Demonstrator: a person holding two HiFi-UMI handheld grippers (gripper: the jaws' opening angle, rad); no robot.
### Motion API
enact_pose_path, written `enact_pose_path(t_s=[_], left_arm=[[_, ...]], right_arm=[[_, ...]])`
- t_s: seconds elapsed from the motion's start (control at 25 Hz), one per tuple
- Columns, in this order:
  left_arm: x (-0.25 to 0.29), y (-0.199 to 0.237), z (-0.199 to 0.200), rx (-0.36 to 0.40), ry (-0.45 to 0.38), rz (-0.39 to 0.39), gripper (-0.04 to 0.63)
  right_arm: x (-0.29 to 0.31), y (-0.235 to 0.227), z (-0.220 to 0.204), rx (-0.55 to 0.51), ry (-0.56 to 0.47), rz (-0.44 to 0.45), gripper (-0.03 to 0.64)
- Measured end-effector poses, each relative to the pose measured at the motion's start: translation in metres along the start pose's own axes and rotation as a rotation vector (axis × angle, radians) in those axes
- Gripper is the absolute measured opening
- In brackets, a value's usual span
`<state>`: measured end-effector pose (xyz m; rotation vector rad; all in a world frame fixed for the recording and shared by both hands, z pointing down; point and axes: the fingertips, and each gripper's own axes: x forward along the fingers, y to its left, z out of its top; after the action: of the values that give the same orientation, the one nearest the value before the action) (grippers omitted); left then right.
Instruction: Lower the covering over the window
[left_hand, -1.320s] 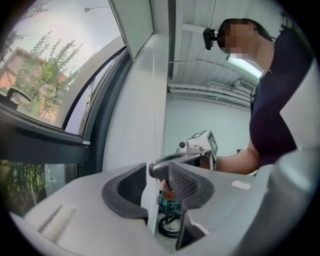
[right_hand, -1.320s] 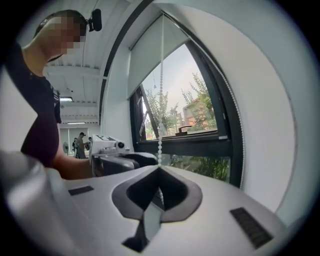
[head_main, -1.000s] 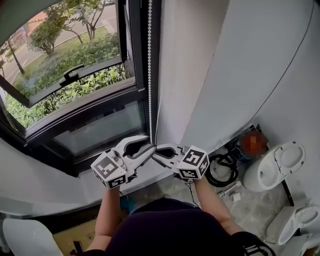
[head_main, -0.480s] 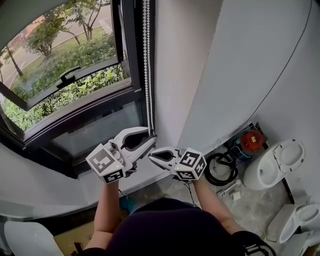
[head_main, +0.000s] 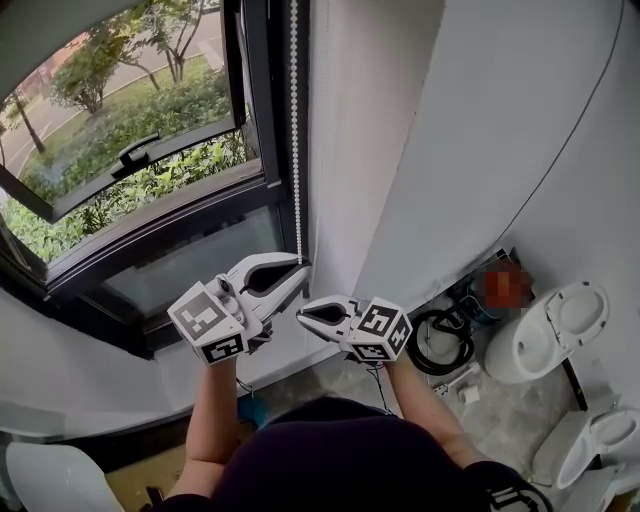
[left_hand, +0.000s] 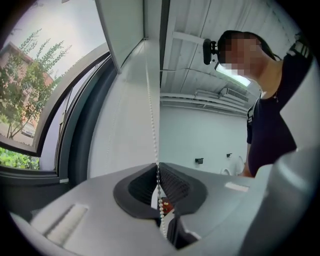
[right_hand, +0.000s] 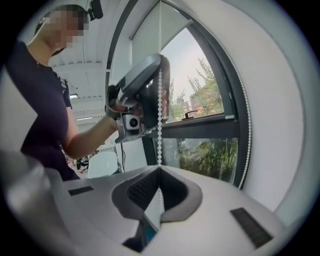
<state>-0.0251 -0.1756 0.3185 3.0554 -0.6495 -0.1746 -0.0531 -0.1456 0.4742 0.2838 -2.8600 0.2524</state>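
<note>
A white bead chain (head_main: 295, 120) hangs down the dark window frame (head_main: 262, 120) beside the glass. My left gripper (head_main: 303, 264) is at the chain's lower part, and its jaws are closing, with the pads pinching the bead chain (left_hand: 154, 135). In the left gripper view the beads run between the tips of the left gripper (left_hand: 158, 165). Just below it, my right gripper (head_main: 300, 313) is shut on the same bead chain (right_hand: 160, 115), which enters the tips of the right gripper (right_hand: 160, 168). A pale panel (left_hand: 125, 30) shows at the window's top.
An outward-tilted window sash with a black handle (head_main: 142, 150) lies left of the chain. A white wall (head_main: 450, 150) is on the right. On the floor at the right are white toilet bowls (head_main: 555, 335) and a black cable coil (head_main: 440, 345).
The left gripper's jaws have gone from wide open to pinched on the chain, a little higher than before. The right gripper has shifted left, ending just under the left one.
</note>
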Motion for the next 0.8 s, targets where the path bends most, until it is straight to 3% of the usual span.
enact_pose_path(t_s=[0.2, 0.32, 0.56, 0.8], left_arm=[[0.0, -0.002, -0.02, -0.088, 0.082, -0.034, 0.019], [-0.003, -0.003, -0.022, -0.138, 0.055, -0.057, 0.018], [-0.003, -0.006, -0.039, -0.162, 0.093, -0.062, 0.018], [-0.002, -0.015, -0.07, -0.208, 0.131, -0.09, 0.018]], right_arm=[[0.003, 0.0, -0.019, -0.027, 0.067, -0.004, 0.012], [0.0, -0.003, -0.021, 0.005, 0.045, -0.006, 0.012], [0.001, -0.008, -0.037, -0.044, 0.129, -0.02, 0.012], [0.004, -0.004, -0.068, -0.013, 0.171, -0.005, 0.012]])
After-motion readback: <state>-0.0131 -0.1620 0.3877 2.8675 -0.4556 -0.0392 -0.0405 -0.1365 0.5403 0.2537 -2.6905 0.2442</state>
